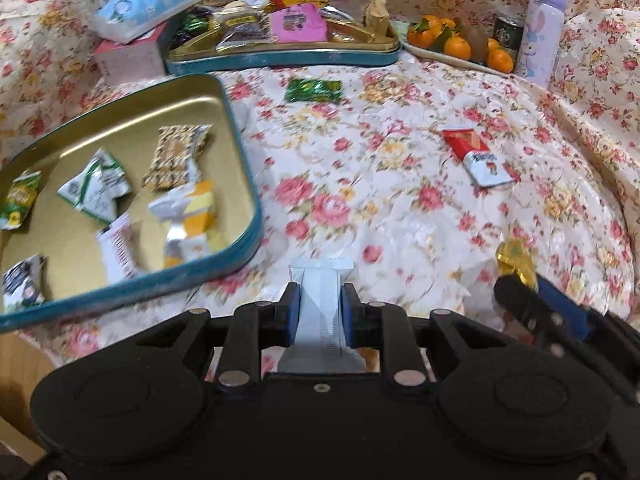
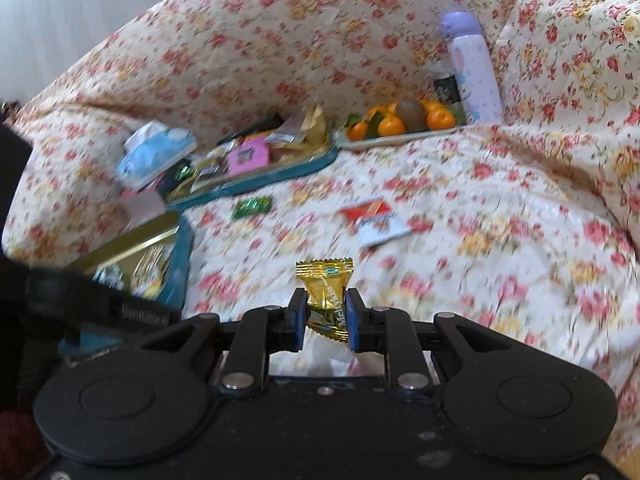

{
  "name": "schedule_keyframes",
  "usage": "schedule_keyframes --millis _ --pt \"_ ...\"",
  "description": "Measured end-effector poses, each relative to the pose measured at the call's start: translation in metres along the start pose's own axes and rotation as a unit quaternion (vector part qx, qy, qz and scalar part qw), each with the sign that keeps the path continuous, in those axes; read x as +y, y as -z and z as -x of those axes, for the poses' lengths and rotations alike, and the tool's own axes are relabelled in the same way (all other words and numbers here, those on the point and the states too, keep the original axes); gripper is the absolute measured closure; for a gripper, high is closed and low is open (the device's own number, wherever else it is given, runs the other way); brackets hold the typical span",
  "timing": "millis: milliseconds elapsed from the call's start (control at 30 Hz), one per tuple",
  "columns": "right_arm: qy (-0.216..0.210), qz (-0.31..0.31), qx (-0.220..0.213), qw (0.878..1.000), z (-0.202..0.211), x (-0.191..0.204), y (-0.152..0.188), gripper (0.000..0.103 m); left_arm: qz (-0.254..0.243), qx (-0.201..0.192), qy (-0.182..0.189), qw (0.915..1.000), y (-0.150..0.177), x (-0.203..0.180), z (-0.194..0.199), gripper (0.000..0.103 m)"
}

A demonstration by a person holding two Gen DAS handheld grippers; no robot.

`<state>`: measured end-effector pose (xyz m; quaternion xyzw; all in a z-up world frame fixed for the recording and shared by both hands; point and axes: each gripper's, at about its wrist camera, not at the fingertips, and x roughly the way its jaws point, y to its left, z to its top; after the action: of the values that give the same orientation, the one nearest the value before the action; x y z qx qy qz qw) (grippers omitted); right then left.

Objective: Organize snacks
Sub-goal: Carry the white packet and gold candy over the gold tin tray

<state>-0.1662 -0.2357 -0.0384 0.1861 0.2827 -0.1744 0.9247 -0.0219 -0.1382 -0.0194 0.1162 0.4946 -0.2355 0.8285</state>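
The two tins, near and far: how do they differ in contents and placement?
The near tin holds a few loose packets spread over bare gold floor; the far tin is piled full of mixed snacks. The near tin sits at the left by the left gripper; the far tin sits further back, beside the tray of oranges. Both are teal outside and gold inside, on the floral cloth.

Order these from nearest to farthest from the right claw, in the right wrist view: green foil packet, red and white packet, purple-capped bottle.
From the right claw:
1. Red and white packet, ahead, slightly right.
2. Green foil packet, ahead, left.
3. Purple-capped bottle, far back right, upright.
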Motion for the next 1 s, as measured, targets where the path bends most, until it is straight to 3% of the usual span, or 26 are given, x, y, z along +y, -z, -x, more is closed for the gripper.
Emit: schedule_keyframes --millis 433,500,600,900,1000 --pt "-0.033 0.085 0.057 0.994 0.019 0.044 0.036 0.081 0.049 0.017 -0.020 0.9985 0.035 0.040 0.016 0.075" --pt "-0.044 0.091 0.061 0.993 0.019 0.050 0.036 0.081 0.061 0.017 -0.019 0.9979 0.038 0.048 0.020 0.087" --pt "-0.055 0.105 0.062 0.991 0.020 0.062 0.037 0.081 0.075 0.013 -0.018 0.9969 0.043 0.061 0.025 0.087" --pt "-0.061 0.118 0.069 0.989 0.011 0.075 0.040 0.081 0.077 0.038 0.019 0.9961 0.054 0.068 0.003 0.087" --pt "-0.060 0.109 0.066 0.990 0.014 0.071 0.038 0.081 0.055 0.022 0.030 0.9978 0.057 0.064 0.010 0.083"
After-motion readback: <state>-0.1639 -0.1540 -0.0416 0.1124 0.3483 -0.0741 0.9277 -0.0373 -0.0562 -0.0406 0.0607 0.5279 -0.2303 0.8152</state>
